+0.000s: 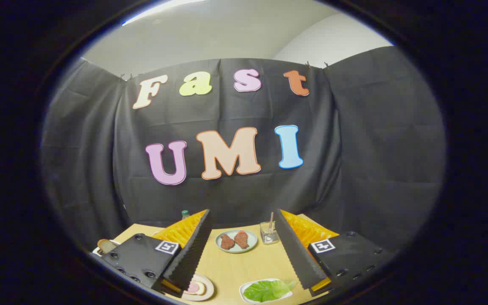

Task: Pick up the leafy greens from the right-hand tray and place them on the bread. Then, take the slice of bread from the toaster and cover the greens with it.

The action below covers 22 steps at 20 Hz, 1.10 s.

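Observation:
My gripper [242, 218] hangs open above the wooden table [231, 267], with nothing between its fingers. Leafy greens [266, 290] lie on a white tray [244, 293] low down, just inside the right finger [297, 254]. By the left finger [191, 254] sits a round plate [208, 290] holding a bread slice with a pink topping [195, 288]. At the far left, behind the left finger's mount, a toaster shows in part with a bread slice [106, 245] sticking out of it.
A pale plate [236, 249] with two brown meat pieces lies between the fingers, farther back. To its right stands a clear glass [269, 233] with a stick in it. A green-capped bottle top [185, 214] peeks behind the left finger. Black cloth walls the booth.

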Tool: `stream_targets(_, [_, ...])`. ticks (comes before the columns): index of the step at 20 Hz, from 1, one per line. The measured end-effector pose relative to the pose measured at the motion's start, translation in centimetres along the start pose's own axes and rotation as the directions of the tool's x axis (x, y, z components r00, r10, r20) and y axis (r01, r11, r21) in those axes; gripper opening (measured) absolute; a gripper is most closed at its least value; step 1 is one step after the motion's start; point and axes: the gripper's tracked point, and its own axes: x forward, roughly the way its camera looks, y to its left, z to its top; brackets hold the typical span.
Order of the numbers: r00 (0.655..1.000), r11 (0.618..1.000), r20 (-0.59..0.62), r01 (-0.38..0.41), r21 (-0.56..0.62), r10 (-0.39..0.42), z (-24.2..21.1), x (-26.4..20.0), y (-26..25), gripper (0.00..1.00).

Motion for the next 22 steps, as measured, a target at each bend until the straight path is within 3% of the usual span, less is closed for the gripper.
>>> stream_targets(12, [0.993, 0.993, -0.005, 0.12, -0.012, -0.12, 0.9, -2.2, -2.1, 0.97])
stream_targets(22, [0.995, 0.995, -0.035, 0.097, -0.023, -0.097, 0.0, -1.2, -3.7, 0.97])
